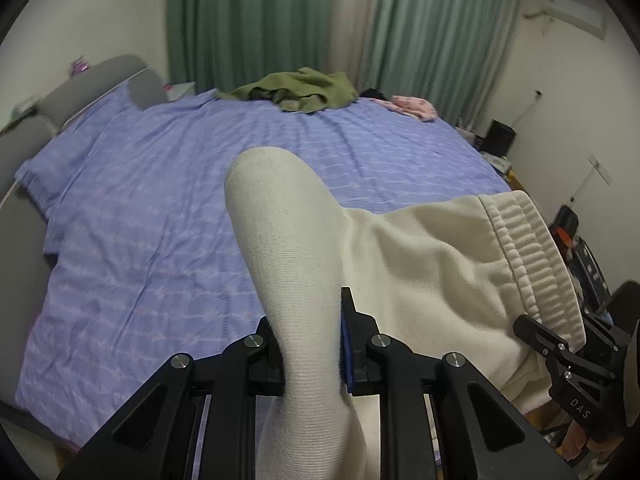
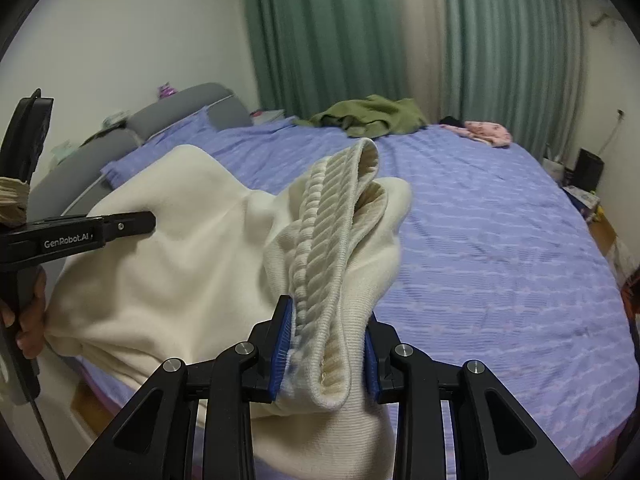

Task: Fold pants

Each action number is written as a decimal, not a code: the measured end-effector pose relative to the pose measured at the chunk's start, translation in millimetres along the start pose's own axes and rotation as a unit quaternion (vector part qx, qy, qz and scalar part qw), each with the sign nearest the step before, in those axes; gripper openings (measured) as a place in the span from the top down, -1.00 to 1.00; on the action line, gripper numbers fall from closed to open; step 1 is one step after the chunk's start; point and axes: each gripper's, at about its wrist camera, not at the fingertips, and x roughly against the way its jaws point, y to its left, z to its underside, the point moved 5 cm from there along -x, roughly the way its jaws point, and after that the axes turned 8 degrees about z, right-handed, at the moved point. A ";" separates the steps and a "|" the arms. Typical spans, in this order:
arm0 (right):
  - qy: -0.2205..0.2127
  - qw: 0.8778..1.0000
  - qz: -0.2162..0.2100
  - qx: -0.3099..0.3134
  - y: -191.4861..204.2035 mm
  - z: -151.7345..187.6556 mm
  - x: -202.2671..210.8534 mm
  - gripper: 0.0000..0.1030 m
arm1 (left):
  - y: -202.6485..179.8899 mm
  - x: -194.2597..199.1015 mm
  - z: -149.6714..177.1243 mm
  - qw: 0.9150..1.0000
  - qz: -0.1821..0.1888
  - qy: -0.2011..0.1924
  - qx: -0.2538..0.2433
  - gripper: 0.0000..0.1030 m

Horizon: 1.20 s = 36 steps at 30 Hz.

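The left claw (image 1: 310, 344) was held low over the near edge of the bed (image 1: 160, 208), pointing forward across it, its two fingers clamped together on a ribbed cuff end of the cream sweatpants (image 1: 420, 256), which stood up between them. The right claw (image 2: 326, 354) was held level beside it, likewise aimed toward the green curtains (image 2: 328, 32), and was clamped on the bunched ribbed waistband (image 2: 340, 220). The pants were kept lifted above the purple bedsheet (image 2: 500, 240), stretched between the two claws, with the long axis running roughly left to right. An olive garment (image 1: 296, 88) and a pink cloth (image 1: 412, 106) were seen at the far side of the bed.
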 end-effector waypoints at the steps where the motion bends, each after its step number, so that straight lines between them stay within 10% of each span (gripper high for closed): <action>1: 0.002 1.000 -0.005 0.004 7.5 0.8 -2.0 0.39 | 9.5 2.4 3.8 1.000 -0.003 0.000 0.011 0.62; 18: 0.087 0.995 -0.053 0.025 172.3 26.9 -75.0 0.39 | 208.7 -6.0 47.6 0.997 -0.029 0.054 0.040 0.63; 36: 0.200 0.978 -0.017 0.062 283.1 52.7 -251.3 0.39 | 370.7 -156.4 72.3 0.988 -0.053 0.139 0.029 0.62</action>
